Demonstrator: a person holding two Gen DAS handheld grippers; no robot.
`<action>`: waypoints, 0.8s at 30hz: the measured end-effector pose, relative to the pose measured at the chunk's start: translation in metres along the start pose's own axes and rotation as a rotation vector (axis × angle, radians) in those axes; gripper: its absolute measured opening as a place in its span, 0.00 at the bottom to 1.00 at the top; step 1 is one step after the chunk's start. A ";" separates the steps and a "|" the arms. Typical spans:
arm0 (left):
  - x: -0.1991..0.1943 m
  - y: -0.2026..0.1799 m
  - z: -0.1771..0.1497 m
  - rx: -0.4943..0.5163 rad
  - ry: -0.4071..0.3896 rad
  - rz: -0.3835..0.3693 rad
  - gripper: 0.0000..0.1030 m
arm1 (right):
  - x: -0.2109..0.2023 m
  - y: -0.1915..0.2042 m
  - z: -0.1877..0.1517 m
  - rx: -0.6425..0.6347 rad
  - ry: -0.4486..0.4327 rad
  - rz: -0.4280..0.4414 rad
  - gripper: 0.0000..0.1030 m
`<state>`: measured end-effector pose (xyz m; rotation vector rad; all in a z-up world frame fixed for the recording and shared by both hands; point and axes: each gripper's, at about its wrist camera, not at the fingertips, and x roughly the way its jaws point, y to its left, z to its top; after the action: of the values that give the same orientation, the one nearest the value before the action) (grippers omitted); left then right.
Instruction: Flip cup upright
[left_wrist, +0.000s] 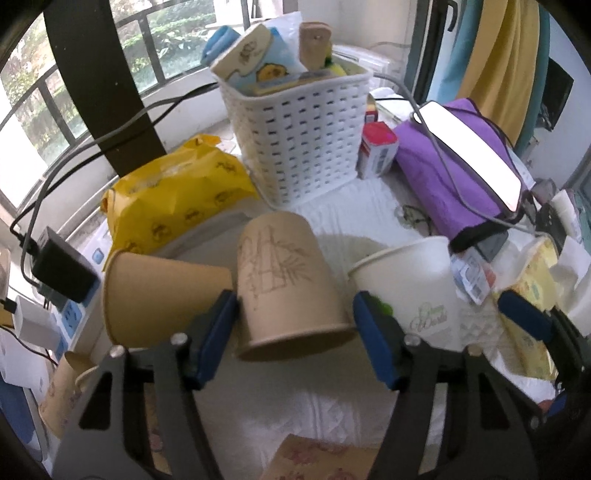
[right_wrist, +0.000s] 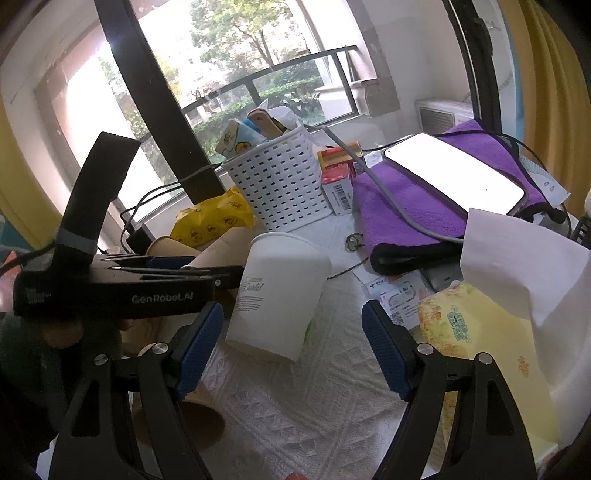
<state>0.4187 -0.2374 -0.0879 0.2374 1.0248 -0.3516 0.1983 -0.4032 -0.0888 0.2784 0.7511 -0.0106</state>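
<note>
A brown paper cup with a bamboo drawing (left_wrist: 284, 284) stands upside down, tilted, between the fingers of my left gripper (left_wrist: 295, 339), which is open around it; the left pad looks close to or touching its side. A plain brown cup (left_wrist: 159, 291) lies on its side to the left. A white paper cup (left_wrist: 410, 288) (right_wrist: 277, 291) stands upside down and tilted on the white cloth, between the open fingers of my right gripper (right_wrist: 293, 347). The left gripper's body (right_wrist: 110, 284) shows in the right wrist view beside the white cup.
A white basket (left_wrist: 306, 144) with packets stands behind the cups. A yellow bag (left_wrist: 173, 195), a purple cloth with a phone (left_wrist: 472, 147), a tissue pack (right_wrist: 480, 339), a power strip with chargers (left_wrist: 62, 280) and another brown cup (right_wrist: 199, 421) crowd the table.
</note>
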 end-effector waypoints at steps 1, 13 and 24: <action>0.000 0.000 -0.001 0.001 0.001 0.001 0.63 | 0.001 -0.001 0.000 0.000 0.003 -0.001 0.78; -0.023 0.006 -0.008 0.010 -0.020 -0.007 0.59 | -0.001 0.004 0.001 -0.015 0.007 -0.001 0.78; -0.091 0.018 -0.023 0.006 -0.100 0.009 0.59 | -0.032 0.023 0.008 -0.050 -0.038 0.000 0.78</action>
<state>0.3644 -0.1971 -0.0203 0.2272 0.9245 -0.3553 0.1822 -0.3854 -0.0560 0.2299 0.7125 0.0030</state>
